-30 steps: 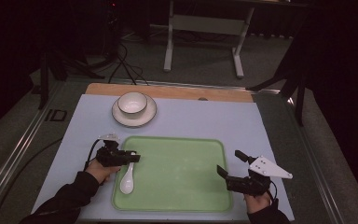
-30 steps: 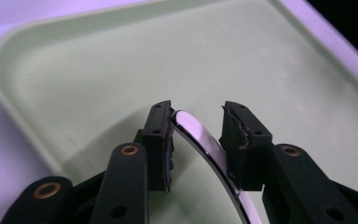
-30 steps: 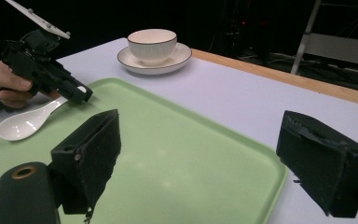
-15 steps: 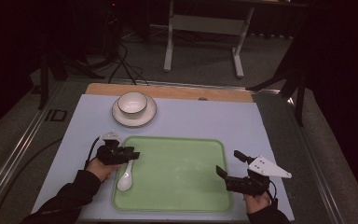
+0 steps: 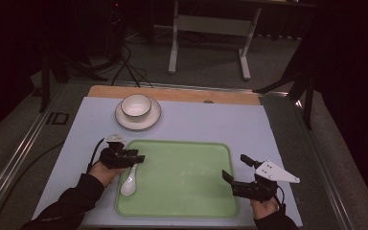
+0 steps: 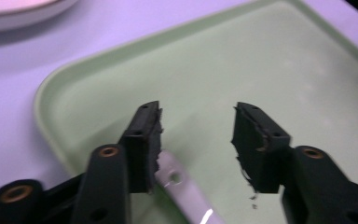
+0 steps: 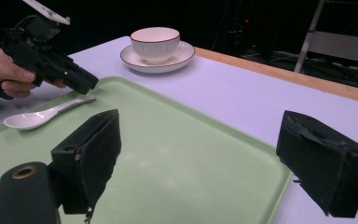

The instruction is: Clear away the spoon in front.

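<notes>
At the tabletop's near left, your left tool (image 5: 136, 157) hangs over the left rim of the green tray (image 5: 187, 211); its jaws have just been opening and stand parted, pinching nothing. The white spoon (image 5: 128, 182) lies in the tray directly below, handle tip (image 6: 177, 182) between the jaws, untouched. Your right tool (image 5: 235, 171), at the near right, is spread wide and empty over the tray's right rim. Bowl (image 5: 136, 106) on saucer (image 5: 122, 120) sits toward the far left.

Black claws (image 5: 139, 157), worn pads, brass screws; dark sleeves (image 5: 72, 203).
</notes>
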### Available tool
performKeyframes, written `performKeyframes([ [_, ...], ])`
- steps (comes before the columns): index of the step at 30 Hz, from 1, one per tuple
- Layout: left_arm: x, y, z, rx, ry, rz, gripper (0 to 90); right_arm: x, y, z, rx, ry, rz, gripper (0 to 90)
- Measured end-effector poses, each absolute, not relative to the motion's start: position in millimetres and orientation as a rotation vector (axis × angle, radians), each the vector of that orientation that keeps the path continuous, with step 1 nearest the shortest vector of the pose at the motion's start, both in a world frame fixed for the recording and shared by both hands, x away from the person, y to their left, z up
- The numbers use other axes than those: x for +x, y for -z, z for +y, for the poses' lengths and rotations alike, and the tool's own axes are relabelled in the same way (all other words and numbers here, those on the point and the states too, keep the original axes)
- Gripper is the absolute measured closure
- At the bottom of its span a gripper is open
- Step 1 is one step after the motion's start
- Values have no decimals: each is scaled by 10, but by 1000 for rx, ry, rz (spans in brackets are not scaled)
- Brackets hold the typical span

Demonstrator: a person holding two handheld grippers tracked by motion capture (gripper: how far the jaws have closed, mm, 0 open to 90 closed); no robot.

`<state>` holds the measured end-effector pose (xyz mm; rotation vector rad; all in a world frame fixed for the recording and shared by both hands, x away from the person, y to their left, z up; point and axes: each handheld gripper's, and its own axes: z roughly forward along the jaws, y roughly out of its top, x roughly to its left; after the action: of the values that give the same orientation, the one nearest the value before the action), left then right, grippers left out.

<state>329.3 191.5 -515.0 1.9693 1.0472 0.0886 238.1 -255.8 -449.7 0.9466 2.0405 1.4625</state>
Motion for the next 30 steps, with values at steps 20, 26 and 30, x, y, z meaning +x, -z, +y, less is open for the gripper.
performKeyframes([
  [20, 3122, 4722, 1920, 1851, 11, 934, 46, 2381, 4498, -2552, 945, -1459, 2042, 136],
  [26, 2973, 4650, 1950, 1862, -37, 898, 15, 2383, 4502, -2549, 946, -1457, 2045, 136],
  [30, 2897, 4622, 1988, 1849, -59, 896, 15, 2383, 4503, -2548, 944, -1456, 2047, 136],
])
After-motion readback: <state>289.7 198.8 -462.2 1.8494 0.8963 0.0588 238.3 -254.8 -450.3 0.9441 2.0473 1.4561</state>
